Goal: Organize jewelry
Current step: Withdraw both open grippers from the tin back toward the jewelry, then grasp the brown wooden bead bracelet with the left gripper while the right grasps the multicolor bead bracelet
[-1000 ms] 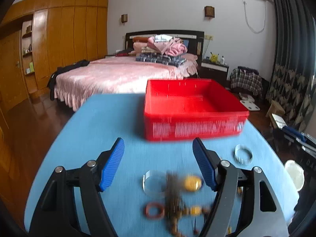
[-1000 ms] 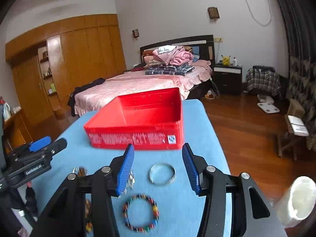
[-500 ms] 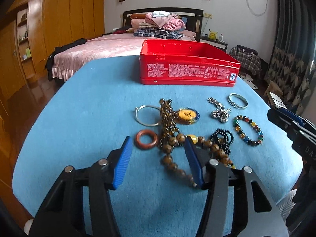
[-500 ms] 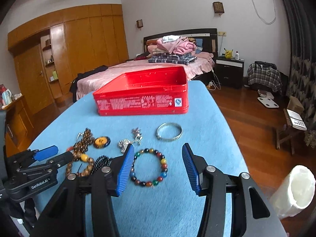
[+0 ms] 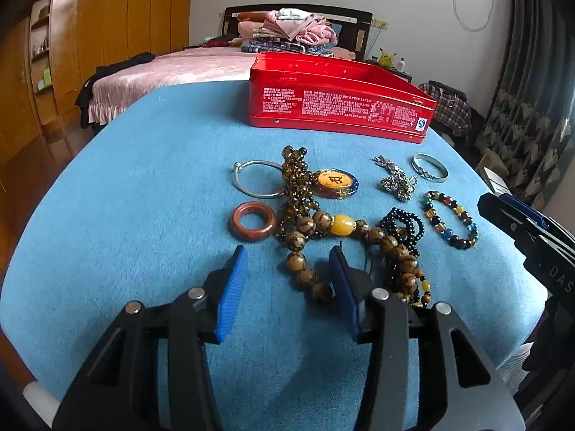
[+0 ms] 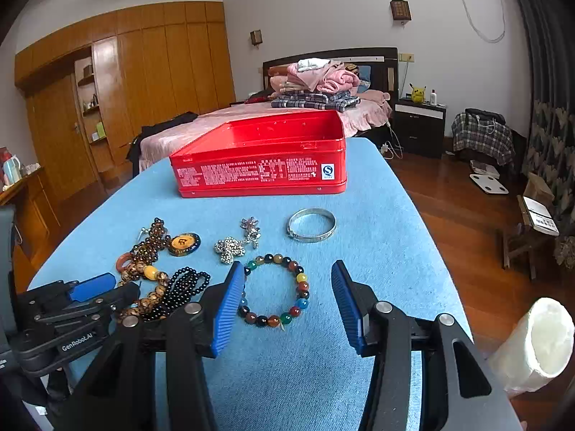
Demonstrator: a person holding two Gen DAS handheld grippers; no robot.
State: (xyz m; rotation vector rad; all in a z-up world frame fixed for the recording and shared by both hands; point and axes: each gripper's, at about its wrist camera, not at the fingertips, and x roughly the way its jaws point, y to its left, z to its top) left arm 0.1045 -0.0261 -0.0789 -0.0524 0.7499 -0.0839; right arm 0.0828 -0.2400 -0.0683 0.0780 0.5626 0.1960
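Observation:
Jewelry lies on a blue cloth in front of an open red tin (image 5: pixel 341 107). My left gripper (image 5: pixel 287 255) hovers low over a string of brown wooden beads (image 5: pixel 305 273). Its jaws are closing, with the beads between the fingers and the pads not pressing on them. Close by lie a reddish ring (image 5: pixel 253 221), a thin silver bangle (image 5: pixel 257 179), a gold pendant (image 5: pixel 336 183) and a black bead bracelet (image 5: pixel 402 222). My right gripper (image 6: pixel 287 267) stands open around a multicoloured bead bracelet (image 6: pixel 275 291), untouched. Beyond it are a wide silver bangle (image 6: pixel 312 224) and a sparkly brooch (image 6: pixel 233 244).
The blue-covered table (image 5: pixel 143 215) drops off to a wooden floor on the right. A white roll (image 6: pixel 535 344) sits just past that edge. A bed with folded clothes (image 6: pixel 316 82) stands behind the tin.
Both grippers have come down and tilted toward the jewelry. The left jaws have narrowed around the brown beads. The right jaws have kept their width.

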